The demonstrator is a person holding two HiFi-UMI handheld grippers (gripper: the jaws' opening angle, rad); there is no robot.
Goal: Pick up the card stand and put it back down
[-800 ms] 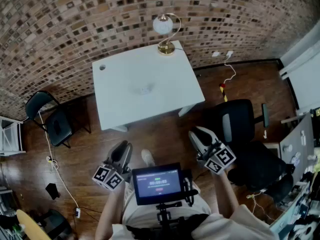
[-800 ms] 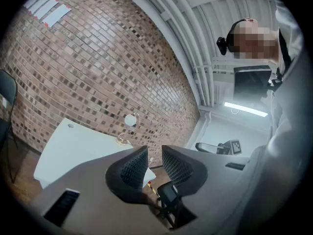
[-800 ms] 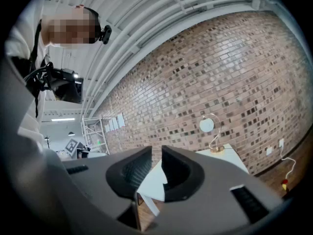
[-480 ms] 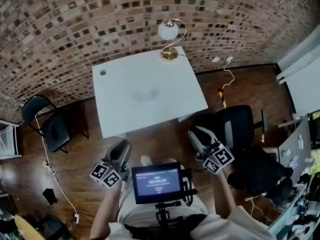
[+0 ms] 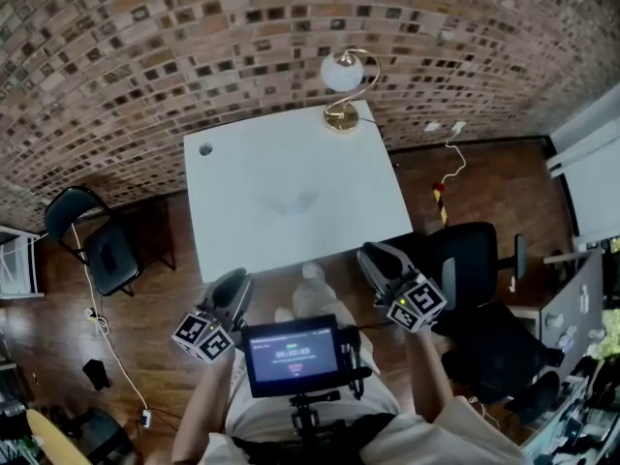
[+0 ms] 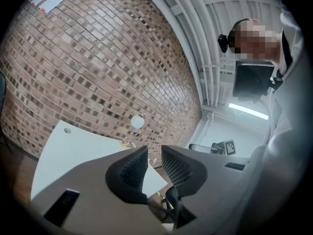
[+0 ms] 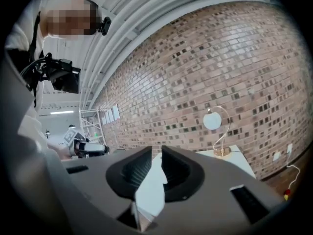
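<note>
The left tool point(image 5: 236, 280) and the right tool point(image 5: 370, 256) are both empty and open only a crack, and the see-through card stand point(image 5: 292, 201) sits far off on the middle of the desk point(image 5: 242, 163), so a grab could miss it or tip it.

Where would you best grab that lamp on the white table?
Likely the lamp's thin gold neck, coming from the table's near side: the neck is slim enough for a tool, the globe is round and smooth, and the wall stands right behind.
</note>
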